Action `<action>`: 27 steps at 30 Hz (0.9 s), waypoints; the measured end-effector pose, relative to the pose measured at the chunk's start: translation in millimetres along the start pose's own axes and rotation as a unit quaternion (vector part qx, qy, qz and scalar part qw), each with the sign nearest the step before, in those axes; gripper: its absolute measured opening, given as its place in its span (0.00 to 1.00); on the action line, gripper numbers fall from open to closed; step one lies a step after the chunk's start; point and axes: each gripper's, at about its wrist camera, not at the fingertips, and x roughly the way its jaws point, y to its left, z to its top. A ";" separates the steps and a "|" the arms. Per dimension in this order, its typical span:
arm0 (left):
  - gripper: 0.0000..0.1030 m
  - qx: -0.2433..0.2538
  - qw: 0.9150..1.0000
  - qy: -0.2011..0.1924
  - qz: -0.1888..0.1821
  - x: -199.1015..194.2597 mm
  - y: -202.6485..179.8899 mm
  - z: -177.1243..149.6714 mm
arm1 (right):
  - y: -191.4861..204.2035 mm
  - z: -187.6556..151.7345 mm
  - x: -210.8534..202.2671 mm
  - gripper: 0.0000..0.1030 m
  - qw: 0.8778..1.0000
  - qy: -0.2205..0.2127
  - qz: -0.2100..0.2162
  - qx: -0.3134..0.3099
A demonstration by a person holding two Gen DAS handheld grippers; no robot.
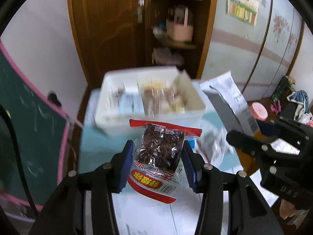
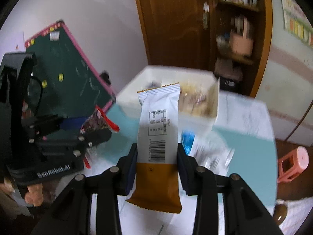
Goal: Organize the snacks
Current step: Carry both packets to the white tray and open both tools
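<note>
A: Where's the white bin point(image 1: 195, 99)?
B: On the teal table point(image 1: 97, 145), ahead of and below both claws; left gripper point(image 1: 158, 154) looks nearer

A: What's held?
B: Left is clamped on one red date packet point(image 1: 160, 150), right gripper point(image 2: 157, 162) on one white-and-orange bar point(image 2: 158, 129). Both long axes point toward the bin

A: Count?
B: Two grippers, two held snacks, one bin with several blurred snacks, uncountable

A brown wooden door point(image 2: 176, 19) is seen at the back; just right of the door, open wooden shelves point(image 2: 238, 29) are crowded with blurred items; left of the door, a white wall point(image 2: 88, 4) is fronted by a leaning pink-framed chalkboard point(image 2: 74, 74); far right of the door, a pale wardrobe point(image 1: 244, 45) bears a poster point(image 1: 242, 7); a pink stool point(image 2: 293, 164) is set on dark floor.
</note>
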 end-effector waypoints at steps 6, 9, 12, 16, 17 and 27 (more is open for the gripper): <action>0.46 0.032 0.996 -0.066 0.051 -27.0 0.3 76.6 | -6.0 82.5 -29.5 0.37 0.998 -0.065 -0.023 -0.002; 0.46 0.031 0.994 -0.074 0.071 -23.1 3.8 114.0 | -8.8 117.7 -38.4 0.37 0.995 -0.092 -0.034 -0.001; 0.46 0.021 0.993 -0.072 0.088 -11.7 13.0 150.4 | -14.9 152.9 -37.0 0.37 0.993 -0.106 -0.046 0.008; 0.46 0.006 0.992 -0.061 0.109 12.4 25.6 179.5 | -28.1 181.0 -22.8 0.37 0.992 -0.108 -0.064 0.023; 0.46 0.001 0.992 -0.057 0.111 19.1 28.3 183.6 | -32.1 184.6 -19.2 0.37 0.992 -0.108 -0.067 0.025; 0.57 -0.028 0.993 0.007 0.115 132.1 47.8 192.3 | -76.6 205.0 67.7 0.39 0.992 -0.055 -0.092 0.063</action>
